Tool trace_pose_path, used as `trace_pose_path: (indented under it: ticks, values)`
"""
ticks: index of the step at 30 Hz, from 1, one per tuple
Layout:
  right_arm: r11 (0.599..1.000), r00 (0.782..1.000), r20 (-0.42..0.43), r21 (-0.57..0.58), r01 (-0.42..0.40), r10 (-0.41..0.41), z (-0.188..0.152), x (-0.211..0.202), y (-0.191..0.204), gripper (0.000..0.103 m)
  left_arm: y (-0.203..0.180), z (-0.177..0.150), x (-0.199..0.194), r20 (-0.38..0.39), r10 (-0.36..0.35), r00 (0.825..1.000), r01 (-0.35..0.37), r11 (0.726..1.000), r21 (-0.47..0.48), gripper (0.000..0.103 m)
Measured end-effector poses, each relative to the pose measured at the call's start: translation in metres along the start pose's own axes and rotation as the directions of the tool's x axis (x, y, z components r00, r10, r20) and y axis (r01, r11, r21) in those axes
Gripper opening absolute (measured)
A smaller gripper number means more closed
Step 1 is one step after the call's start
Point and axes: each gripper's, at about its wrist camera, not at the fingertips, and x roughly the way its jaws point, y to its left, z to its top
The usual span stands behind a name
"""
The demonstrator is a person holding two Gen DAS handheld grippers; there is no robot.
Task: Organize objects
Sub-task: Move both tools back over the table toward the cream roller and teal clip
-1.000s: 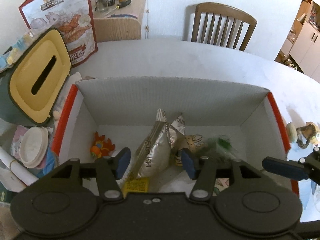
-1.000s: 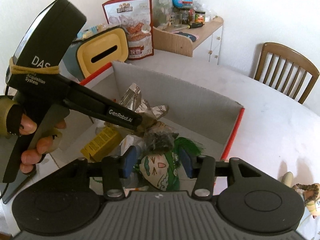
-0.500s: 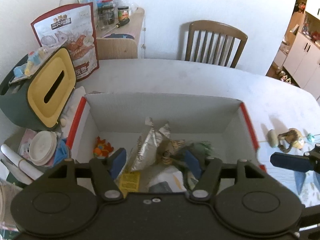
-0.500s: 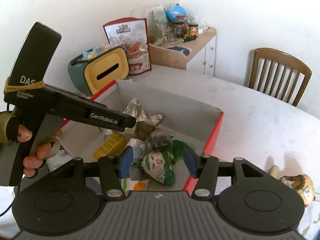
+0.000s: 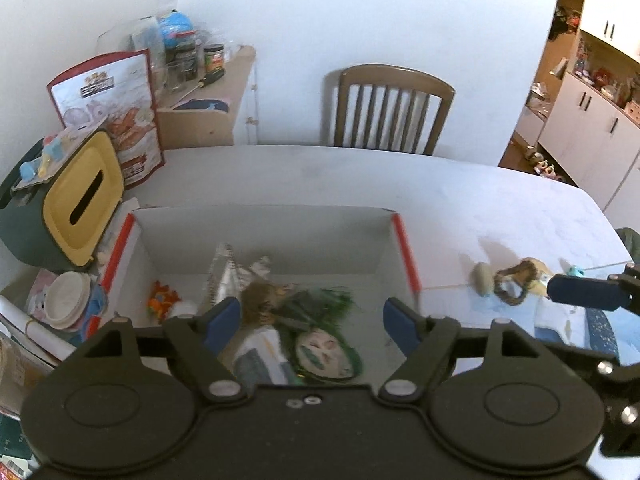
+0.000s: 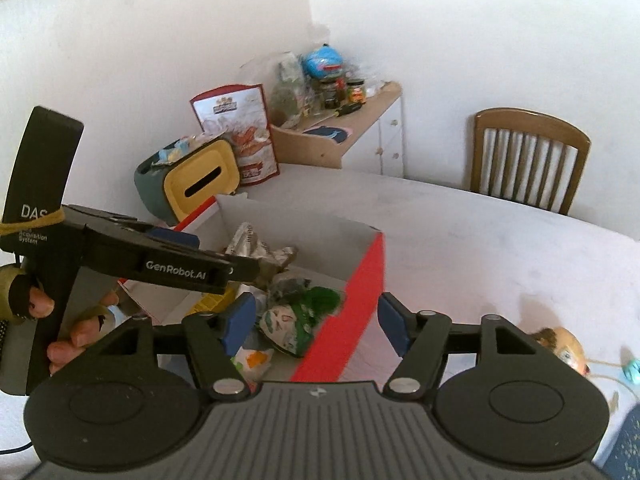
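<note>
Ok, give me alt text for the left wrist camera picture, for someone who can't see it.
The open left gripper hangs empty above a red-edged cardboard box holding a green-haired face toy, foil snack packets and an orange toy. The box sits on a white table; a yellow-fronted tissue box stands left, small toys right.

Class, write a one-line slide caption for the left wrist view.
Open left tool above a cardboard box of snack bags and toys on a white table.

A white table (image 5: 360, 176) carries a red-edged cardboard box (image 5: 404, 252), a green and yellow tissue box (image 5: 80, 200) at far left, a snack bag (image 5: 116, 112) behind it, and small toys (image 5: 512, 284) at right.
</note>
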Motion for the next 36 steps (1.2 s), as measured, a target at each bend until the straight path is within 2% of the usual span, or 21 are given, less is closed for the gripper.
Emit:
trace_pose_path:
  ticks: [19,23,30,36]
  values:
    - [0.992,0.995,0.054,0.099,0.080,-0.086,-0.039,-0.082,-0.092,0.078,-0.111,-0.016,-0.013,0.022,-0.086,0.996,0.084,0.991,0.102,0.093]
    - [0.989,0.993,0.057,0.108,0.099,-0.106,-0.046,-0.095,-0.112,0.078,-0.132,-0.018,-0.013,0.024,-0.110,0.994,0.107,0.988,0.114,0.100]
    - [0.980,0.987,0.057,0.144,0.138,-0.148,-0.063,-0.113,-0.152,0.081,-0.172,-0.019,-0.007,0.024,-0.153,0.988,0.148,0.978,0.144,0.102]
    - [0.972,0.983,0.046,0.165,0.170,-0.180,-0.072,-0.120,-0.183,0.083,-0.196,-0.019,0.008,0.005,-0.157,0.988,0.154,0.978,0.144,0.102]
